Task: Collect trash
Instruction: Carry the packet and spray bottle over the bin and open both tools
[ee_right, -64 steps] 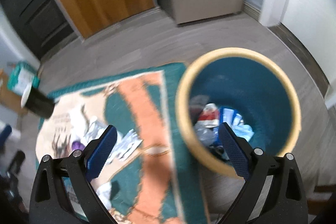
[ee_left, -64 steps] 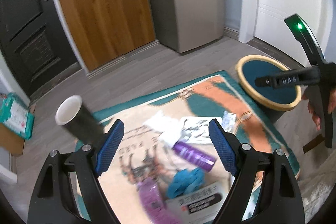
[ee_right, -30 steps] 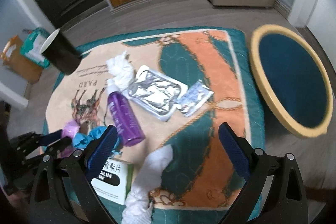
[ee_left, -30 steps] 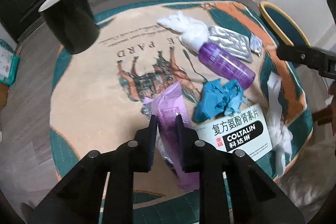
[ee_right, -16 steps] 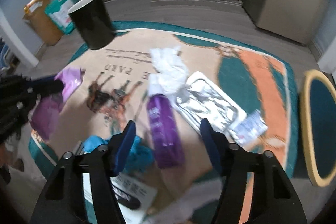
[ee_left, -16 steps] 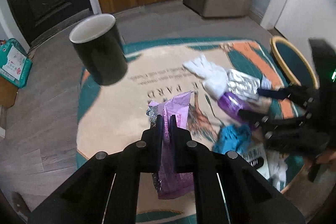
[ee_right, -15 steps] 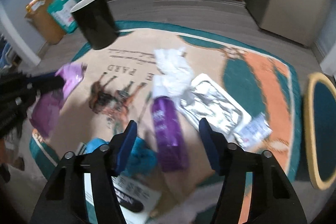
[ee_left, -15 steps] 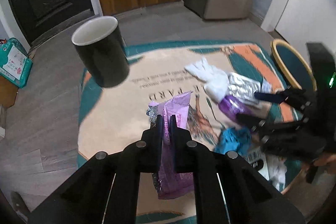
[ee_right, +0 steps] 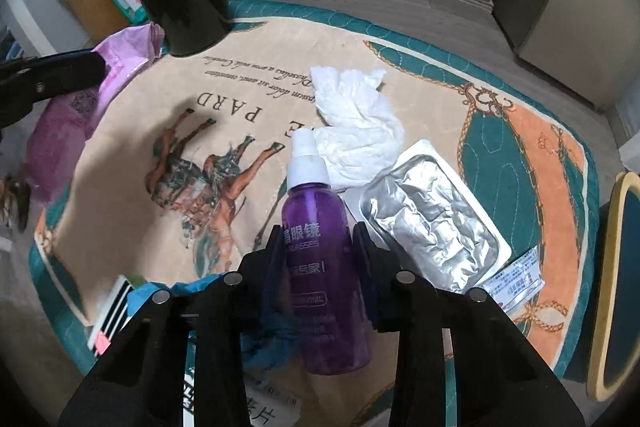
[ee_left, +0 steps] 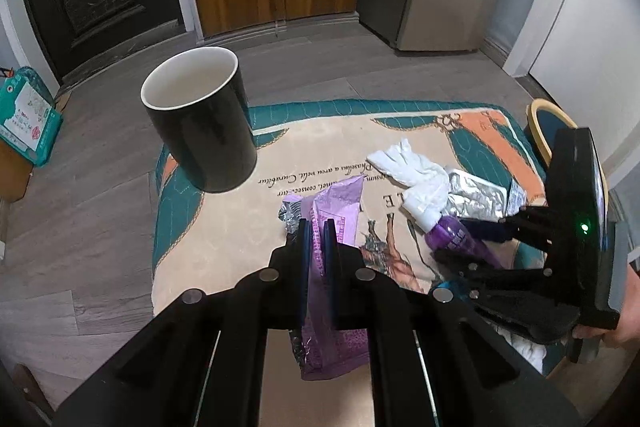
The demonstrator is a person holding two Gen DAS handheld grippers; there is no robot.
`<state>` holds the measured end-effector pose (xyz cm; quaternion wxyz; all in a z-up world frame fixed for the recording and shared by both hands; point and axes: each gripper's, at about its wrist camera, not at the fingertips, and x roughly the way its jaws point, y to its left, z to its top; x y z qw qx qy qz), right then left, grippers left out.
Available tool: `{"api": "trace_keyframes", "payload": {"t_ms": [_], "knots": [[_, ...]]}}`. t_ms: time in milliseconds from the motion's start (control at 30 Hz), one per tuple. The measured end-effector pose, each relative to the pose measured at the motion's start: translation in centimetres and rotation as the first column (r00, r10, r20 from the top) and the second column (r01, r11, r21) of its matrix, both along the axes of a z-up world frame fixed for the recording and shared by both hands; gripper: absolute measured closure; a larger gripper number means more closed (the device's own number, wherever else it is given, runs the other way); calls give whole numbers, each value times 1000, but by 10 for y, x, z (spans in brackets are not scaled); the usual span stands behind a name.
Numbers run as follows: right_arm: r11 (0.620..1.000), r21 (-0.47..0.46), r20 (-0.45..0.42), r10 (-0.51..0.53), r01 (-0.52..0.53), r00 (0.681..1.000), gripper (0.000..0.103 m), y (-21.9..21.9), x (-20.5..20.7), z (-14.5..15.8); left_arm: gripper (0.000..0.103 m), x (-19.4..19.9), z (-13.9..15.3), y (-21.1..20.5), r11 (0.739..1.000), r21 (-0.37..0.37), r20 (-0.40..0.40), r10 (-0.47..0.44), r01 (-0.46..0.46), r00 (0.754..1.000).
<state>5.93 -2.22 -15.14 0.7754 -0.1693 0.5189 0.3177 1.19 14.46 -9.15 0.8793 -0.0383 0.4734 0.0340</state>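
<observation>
1. Biggest thing here is the rug (ee_right: 404, 43), teal border with a tan middle and a horse print, lying on the grey wood floor (ee_left: 92, 211). All the trash sits on it.
2. The bin (ee_right: 618, 283) is off the rug's right edge in the right wrist view, yellow rim, dark blue inside. Only a slice of it shows.
3. Black mug (ee_left: 200, 119) with a white inside stands upright at the rug's far left corner.
4. Left gripper (ee_left: 316, 231) has its jaws clenched on a purple wrapper (ee_left: 336, 203), which hangs lifted off the rug; you can see it held up at the left of the right wrist view too.
5. Right gripper (ee_right: 318, 243) has its jaws down on either side of the purple bottle (ee_right: 320, 267), pads right at its body. Can't tell if they're actually squeezing it. The bottle lies on its side with its white cap pointing away from the camera.
6. A crumpled white tissue (ee_right: 356, 119) is touching the bottle's cap end.
7. A silver foil tray (ee_right: 428, 215) sits just right of the bottle, with a small sachet (ee_right: 514, 277) beside its near corner.
8. A blue crumpled wad (ee_right: 264, 339) is under the right gripper, left of the bottle, next to a white box (ee_right: 116, 307).
</observation>
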Motion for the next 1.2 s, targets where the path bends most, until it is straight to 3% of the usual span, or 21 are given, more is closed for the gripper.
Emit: {"api": "trace_keyframes", "payload": {"t_ms": [233,500,933,1200], "knots": [[998,65,21,-18,17,1000,68,-9,-2,21,97,0,-2,-3,1000,15,-6,2,-2,1000],[984,166,58,-75,65,995,68,-36,-10,64,97,-6,13,-8,1000,9,41,10,-10,999],[944,277,91,-212,180,973,70,-118,-1,108,97,3,48,-55,997,42,149,-73,67,986],[892,333,60,-342,304,938,70,-190,16,144,97,30,56,-108,985,41,173,-170,165,970]]}}
